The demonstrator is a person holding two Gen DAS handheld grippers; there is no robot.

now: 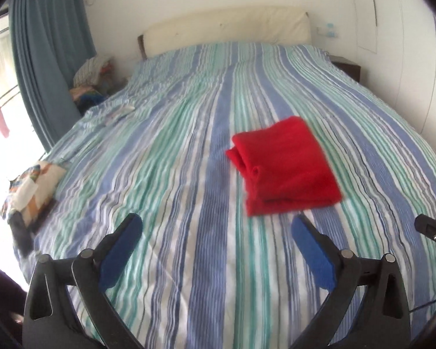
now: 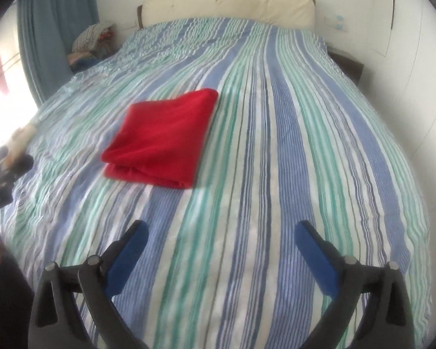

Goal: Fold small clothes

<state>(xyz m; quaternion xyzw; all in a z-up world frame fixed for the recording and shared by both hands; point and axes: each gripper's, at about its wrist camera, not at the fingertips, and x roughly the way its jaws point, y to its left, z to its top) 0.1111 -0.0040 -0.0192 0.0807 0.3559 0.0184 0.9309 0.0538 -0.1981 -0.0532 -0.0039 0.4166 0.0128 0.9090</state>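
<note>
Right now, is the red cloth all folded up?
Looks done: the red cloth lies folded in a neat stack on the striped bed. Nothing in hand: left gripper and right gripper are open and empty. No other unfolded cloth shows on the bed.

The folded cloth (image 1: 284, 165) lies mid-bed (image 1: 174, 174) (pillow (image 1: 32, 192) at left edge).

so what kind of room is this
A bedroom, most likely: a large bed with a striped cover, a cream padded headboard against the wall, and a blue curtain by a bright window.
</note>
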